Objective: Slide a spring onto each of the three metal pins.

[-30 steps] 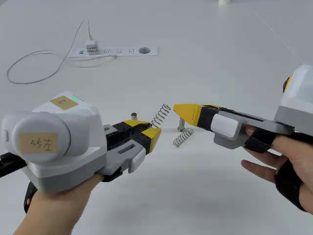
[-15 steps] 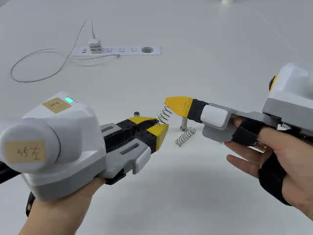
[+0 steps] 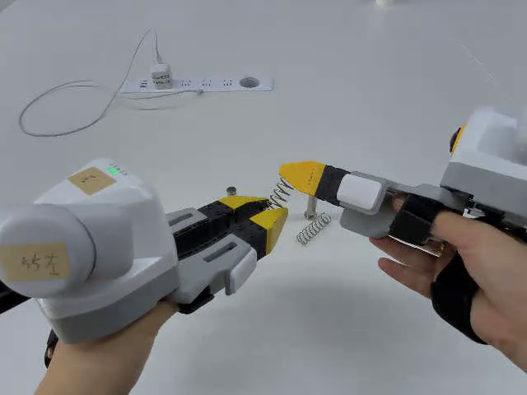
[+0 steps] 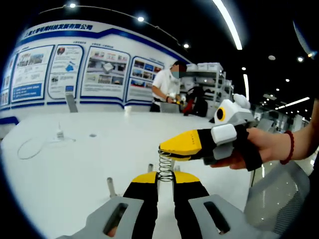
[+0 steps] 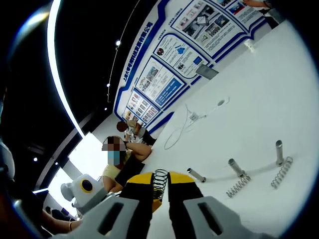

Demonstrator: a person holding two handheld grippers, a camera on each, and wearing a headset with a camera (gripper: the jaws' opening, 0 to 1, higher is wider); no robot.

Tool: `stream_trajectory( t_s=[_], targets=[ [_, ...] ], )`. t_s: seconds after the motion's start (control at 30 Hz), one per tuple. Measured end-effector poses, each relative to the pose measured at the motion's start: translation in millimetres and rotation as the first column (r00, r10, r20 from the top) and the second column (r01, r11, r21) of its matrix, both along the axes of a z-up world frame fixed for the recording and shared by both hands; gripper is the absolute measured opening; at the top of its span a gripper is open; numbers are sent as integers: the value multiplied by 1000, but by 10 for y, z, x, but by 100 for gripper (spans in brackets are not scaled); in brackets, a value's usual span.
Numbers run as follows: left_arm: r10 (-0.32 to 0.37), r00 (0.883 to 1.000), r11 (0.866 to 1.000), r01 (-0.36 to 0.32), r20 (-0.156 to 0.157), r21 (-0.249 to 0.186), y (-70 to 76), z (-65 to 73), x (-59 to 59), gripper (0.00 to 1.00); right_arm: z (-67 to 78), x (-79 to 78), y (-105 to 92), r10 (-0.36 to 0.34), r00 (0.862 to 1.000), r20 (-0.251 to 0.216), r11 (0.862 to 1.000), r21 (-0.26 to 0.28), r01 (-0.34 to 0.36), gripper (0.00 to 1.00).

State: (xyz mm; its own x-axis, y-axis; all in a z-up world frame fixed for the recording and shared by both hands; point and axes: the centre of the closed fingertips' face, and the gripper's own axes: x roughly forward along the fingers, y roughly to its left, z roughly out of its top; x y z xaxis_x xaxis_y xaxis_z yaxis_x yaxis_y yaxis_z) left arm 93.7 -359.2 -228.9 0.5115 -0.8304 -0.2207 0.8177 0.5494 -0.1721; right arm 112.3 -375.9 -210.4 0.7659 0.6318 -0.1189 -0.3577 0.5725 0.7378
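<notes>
left gripper [image 4: 166, 178] was pinched narrow on the bottom coils of a spring [image 4: 165, 164], and there was the right gripper [image 3: 300, 175] nipped onto the top end of the very same spring. so both had it, up in the air, just beside the near pin [image 3: 310, 206]. looked like a hand-over or a re-grip to me.

that spring read as light, thin wire, soft along its length and quick to ping out of smooth jaws. i'd have taken it across the coils close to one end, gently, leaving the other end open for the pin top.

a loose spring [image 3: 313, 228] lay flat just beside the foot of the near pin. a second loose spring [image 5: 238, 185] lay further along the same row, and another pin [image 3: 230, 191] stood bare, left of the near pin. none threaded yet, by my reckoning.

the white table [image 3: 370, 99] looked smooth, with a power strip [image 3: 198, 84] well beyond the near pin. past that was a hall with poster boards [image 4: 75, 69], ceiling lights [image 4: 229, 22] and a person [image 4: 167, 84] standing.
</notes>
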Motion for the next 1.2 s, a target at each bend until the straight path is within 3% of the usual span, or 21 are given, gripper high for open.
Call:
stream_trajectory(
  t_s=[0.3,0.6,0.77,0.87,0.97,1.2],
  targets=[
    [8,1000,1000,-8,2,10,11,-11,11,11,29,-25,45,20,1000,18,1000,-9,-20,11],
    [8,999,996,-12,38,93,34,-73,23,12,42,-18,100,43,998,52,997,-65,-39,11],
    [16,998,990,-23,54,138,80,-120,43,19,62,8,114,51,996,74,994,-99,-43,11],
    [31,999,985,-37,36,170,123,-192,58,25,77,36,118,53,995,90,992,-116,-42,11],
    [40,998,979,-47,38,200,162,-250,69,31,85,65,127,57,993,101,990,-135,-43,11],
    [76,997,969,-81,33,232,231,-320,101,47,107,140,155,83,982,171,969,-243,-40,11]
  ],
)
